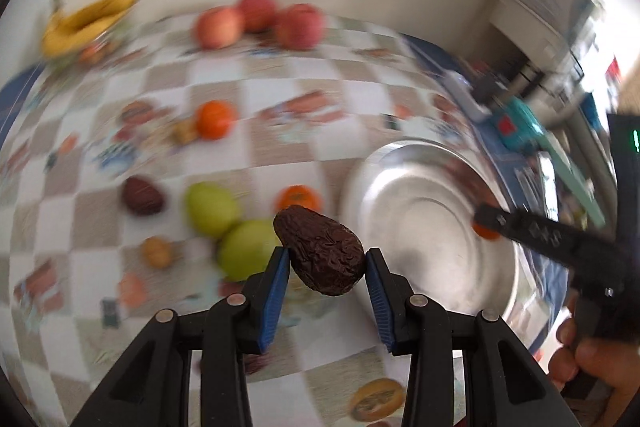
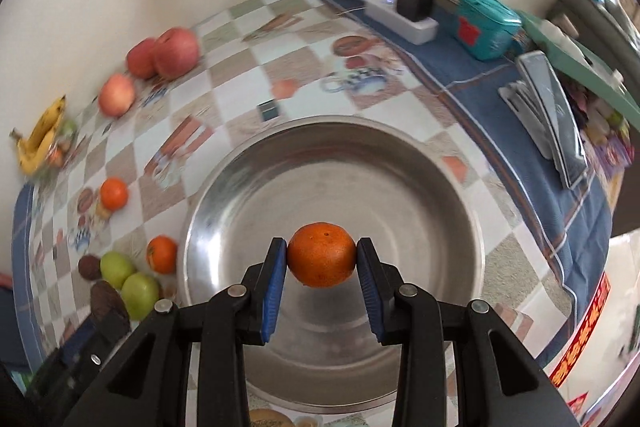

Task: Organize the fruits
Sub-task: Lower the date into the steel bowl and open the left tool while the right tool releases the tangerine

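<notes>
My left gripper (image 1: pixel 326 259) is shut on a dark brown wrinkled avocado (image 1: pixel 320 253), held above the checkered tablecloth just left of the steel bowl (image 1: pixel 420 187). My right gripper (image 2: pixel 322 261) is shut on an orange tangerine (image 2: pixel 321 254) and hangs over the steel bowl (image 2: pixel 280 187). In the left wrist view the right gripper (image 1: pixel 486 223) reaches over the bowl with the tangerine (image 1: pixel 486 231) partly hidden behind its fingers. On the cloth lie two green fruits (image 1: pixel 210 207), two tangerines (image 1: pixel 214 119), another dark avocado (image 1: pixel 142 195), three red apples (image 1: pixel 256 21) and bananas (image 1: pixel 84 23).
A white power strip with a black charger (image 2: pixel 408 7), a teal box (image 2: pixel 486 25) and a stack of flat items (image 2: pixel 548 107) lie on the blue cloth at the right. A wall stands behind the table. A hand (image 1: pixel 588 359) holds the right gripper.
</notes>
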